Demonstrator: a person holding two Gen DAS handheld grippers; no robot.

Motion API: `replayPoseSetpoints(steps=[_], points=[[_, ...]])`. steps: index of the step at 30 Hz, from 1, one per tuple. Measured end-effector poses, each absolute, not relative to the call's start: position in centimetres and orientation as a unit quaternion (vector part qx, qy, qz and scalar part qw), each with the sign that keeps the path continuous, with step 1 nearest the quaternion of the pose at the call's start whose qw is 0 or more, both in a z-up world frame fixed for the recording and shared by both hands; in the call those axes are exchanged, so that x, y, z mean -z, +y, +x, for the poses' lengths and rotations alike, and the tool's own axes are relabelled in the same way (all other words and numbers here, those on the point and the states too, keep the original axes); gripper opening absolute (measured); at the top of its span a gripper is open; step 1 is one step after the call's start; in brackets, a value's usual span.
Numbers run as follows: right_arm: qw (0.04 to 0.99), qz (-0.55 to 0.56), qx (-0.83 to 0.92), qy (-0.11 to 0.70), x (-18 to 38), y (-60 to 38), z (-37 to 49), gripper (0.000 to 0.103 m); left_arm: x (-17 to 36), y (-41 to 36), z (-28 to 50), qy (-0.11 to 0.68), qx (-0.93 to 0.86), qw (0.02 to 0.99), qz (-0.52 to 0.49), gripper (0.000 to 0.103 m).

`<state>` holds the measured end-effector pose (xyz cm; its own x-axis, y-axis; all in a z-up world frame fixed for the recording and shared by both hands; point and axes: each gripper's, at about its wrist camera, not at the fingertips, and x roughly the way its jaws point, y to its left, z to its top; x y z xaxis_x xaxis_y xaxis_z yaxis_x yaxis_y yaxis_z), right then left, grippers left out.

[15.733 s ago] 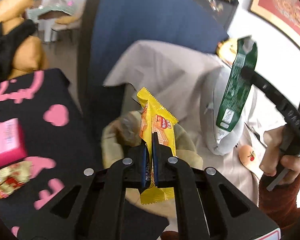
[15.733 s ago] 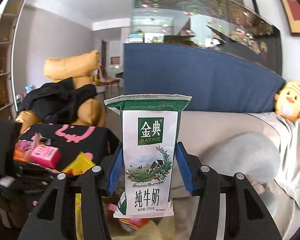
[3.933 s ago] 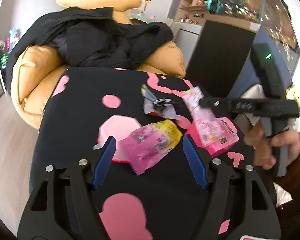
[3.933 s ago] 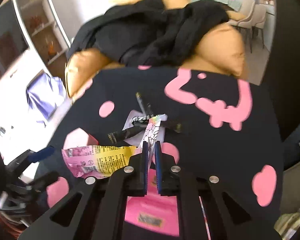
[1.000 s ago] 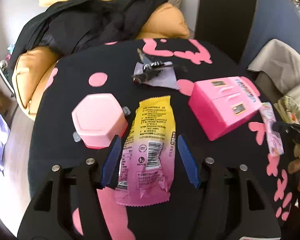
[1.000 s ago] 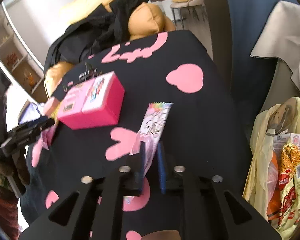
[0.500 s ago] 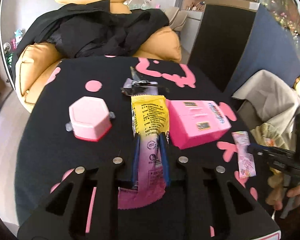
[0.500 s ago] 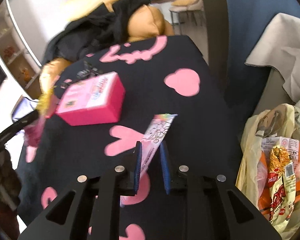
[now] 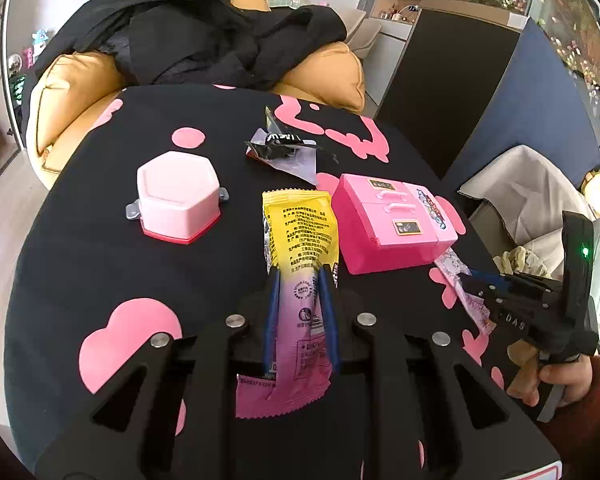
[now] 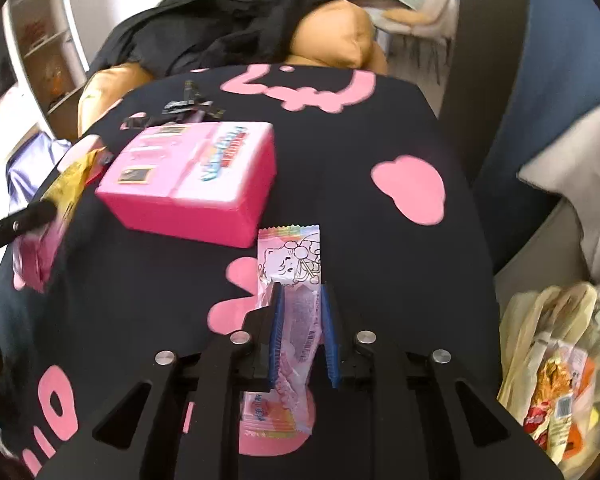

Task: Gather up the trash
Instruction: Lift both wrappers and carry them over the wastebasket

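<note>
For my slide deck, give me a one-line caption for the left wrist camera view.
Left gripper clamps a yellow-and-pink snack wrapper over the black table.

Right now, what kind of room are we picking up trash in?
Most likely a home living room. An orange sofa with a black coat thrown over it sits behind the low black table with pink shapes, and display shelves and a fish tank line the far side.
</note>
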<state>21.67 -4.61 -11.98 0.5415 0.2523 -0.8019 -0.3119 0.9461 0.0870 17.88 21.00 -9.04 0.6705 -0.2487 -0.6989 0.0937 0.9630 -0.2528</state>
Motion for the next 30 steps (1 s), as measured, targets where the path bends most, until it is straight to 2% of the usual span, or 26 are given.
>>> replayPoseSetpoints(steps=[3,15,24,30], points=[[0.883,-0.018,-0.174,0.436,10.7,-5.0,20.8,0.006,8.2,21.1,17.4,0.388,0.091,0.912,-0.097,0.019],[0.929,-0.01,-0.171,0.328,1.9,-10.0,15.8,0.006,1.3,16.5,15.0,0.329,0.131,0.932,-0.075,0.019],[0.956,-0.005,-0.119,0.266,-2.1,-18.2,11.1,0.006,-1.8,6.9,14.8,0.313,0.229,0.92,-0.065,0.019],[0.964,0.0,-0.063,0.258,-2.4,-25.0,8.6,0.006,-1.7,-1.8,14.9,0.322,0.309,0.894,-0.049,0.019]])
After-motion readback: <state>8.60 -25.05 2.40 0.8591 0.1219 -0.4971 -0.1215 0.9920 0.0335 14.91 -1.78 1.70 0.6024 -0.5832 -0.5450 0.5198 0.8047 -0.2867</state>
